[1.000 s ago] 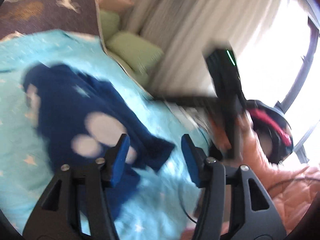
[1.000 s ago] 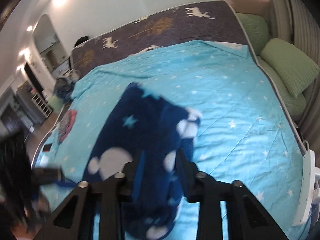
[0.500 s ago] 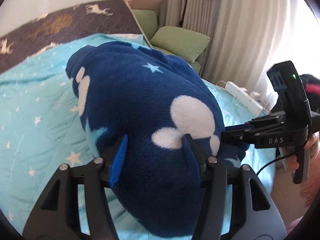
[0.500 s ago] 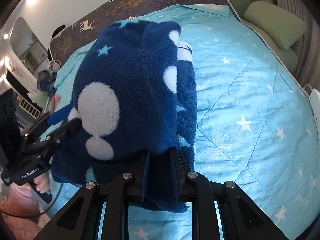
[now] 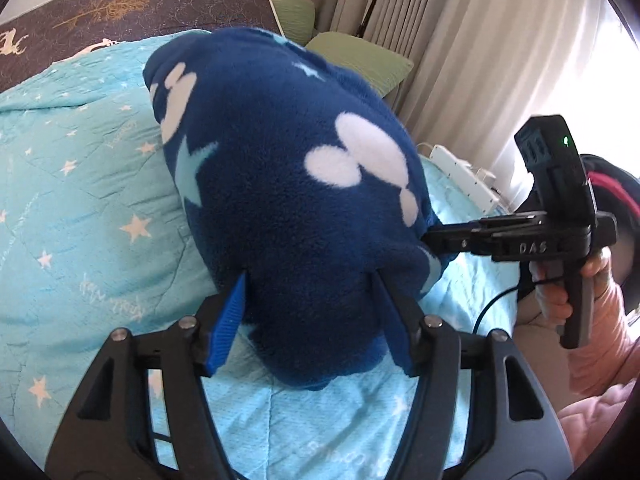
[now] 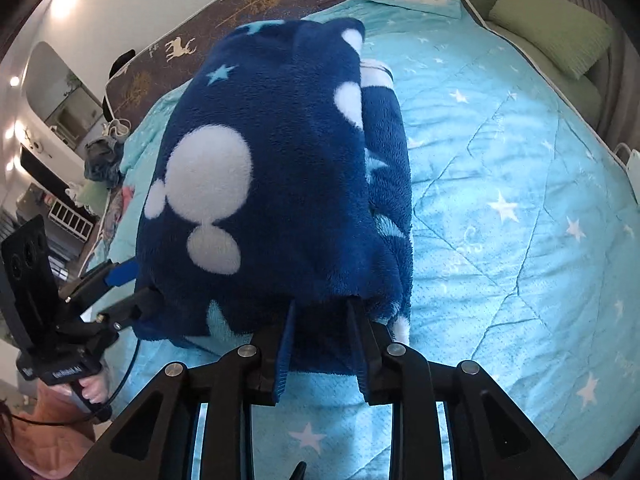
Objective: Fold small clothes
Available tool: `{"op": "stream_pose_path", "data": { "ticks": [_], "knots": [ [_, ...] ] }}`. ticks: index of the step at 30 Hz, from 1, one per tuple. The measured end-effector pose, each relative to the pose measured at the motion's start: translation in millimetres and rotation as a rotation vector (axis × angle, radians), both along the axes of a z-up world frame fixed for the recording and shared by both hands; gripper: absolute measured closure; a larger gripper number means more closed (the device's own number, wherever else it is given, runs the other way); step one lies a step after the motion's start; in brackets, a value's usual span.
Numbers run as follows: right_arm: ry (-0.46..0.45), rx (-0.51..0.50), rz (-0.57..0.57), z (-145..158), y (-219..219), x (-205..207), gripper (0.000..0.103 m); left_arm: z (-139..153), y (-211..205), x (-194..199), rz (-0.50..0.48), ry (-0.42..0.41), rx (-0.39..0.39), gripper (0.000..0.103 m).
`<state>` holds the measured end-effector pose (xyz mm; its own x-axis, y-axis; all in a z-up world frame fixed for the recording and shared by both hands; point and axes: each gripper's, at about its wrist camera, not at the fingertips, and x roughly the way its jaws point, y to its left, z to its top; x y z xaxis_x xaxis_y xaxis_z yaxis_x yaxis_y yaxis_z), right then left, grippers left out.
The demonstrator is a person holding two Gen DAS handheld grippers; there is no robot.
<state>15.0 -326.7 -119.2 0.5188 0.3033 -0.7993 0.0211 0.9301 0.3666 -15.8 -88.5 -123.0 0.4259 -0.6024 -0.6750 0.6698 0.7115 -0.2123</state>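
Navy fleece garment, plush and thick-piled, printed with white blobs and pale blue stars, now lying folded double as a rounded oblong on the quilt, near its front edge; a second ago it hung in the air, blurred, between the two tools. Left gripper: blue ribbed pads either side of the garment's near end, the jaws having just widened, the left pad now drawn clear of the fleece, so no grip. Right gripper: jaws narrow and just widened a little, a fold of the fleece hem between them; whether the pads still press cannot be told. Each tool is black plastic with a pistol handle; a hand grips the right one. Quilt: turquoise, stitched in diamond panels, scattered with white stars. Green ribbed cushions lie beyond its far right corner
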Motion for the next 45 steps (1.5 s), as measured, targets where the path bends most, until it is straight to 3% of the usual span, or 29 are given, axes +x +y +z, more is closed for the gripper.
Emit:
{"op": "stream_pose_path", "data": {
  "ticks": [3,7,8,14,23,27,31,38,42,45],
  "knots": [
    [-0.014,-0.017,0.014,18,-2,0,0.075,11,1,-3,0.002,-0.025,0.015,0.039],
    [-0.146,-0.012,-0.004,52,-10,-1,0.05,30,2,-9,0.004,-0.07,-0.007,0.039],
    [-0.161,-0.019,-0.007,56,-11,2,0.049,36,2,-10,0.004,-0.086,-0.014,0.039],
    [-0.195,-0.057,0.006,68,-7,31,0.049,54,-2,4,0.019,-0.137,-0.018,0.039],
    [-0.169,-0.025,0.001,59,4,79,0.049,48,-28,50,0.048,-0.096,-0.01,0.039],
    [-0.103,-0.038,0.016,37,4,103,0.046,27,-37,74,0.044,-0.047,-0.021,0.032],
    [-0.053,0.039,0.003,15,-3,114,0.044,13,-44,74,0.04,-0.102,0.031,0.032],
    [-0.076,0.008,0.027,51,-6,106,0.044,38,-35,71,0.035,-0.069,0.025,0.032],
    [-0.144,-0.027,-0.007,85,-7,127,0.044,71,-39,82,0.058,-0.183,0.023,0.032],
    [-0.112,0.054,0.002,84,-6,161,0.044,77,-43,110,0.073,-0.137,-0.011,0.032]
  ]
}}
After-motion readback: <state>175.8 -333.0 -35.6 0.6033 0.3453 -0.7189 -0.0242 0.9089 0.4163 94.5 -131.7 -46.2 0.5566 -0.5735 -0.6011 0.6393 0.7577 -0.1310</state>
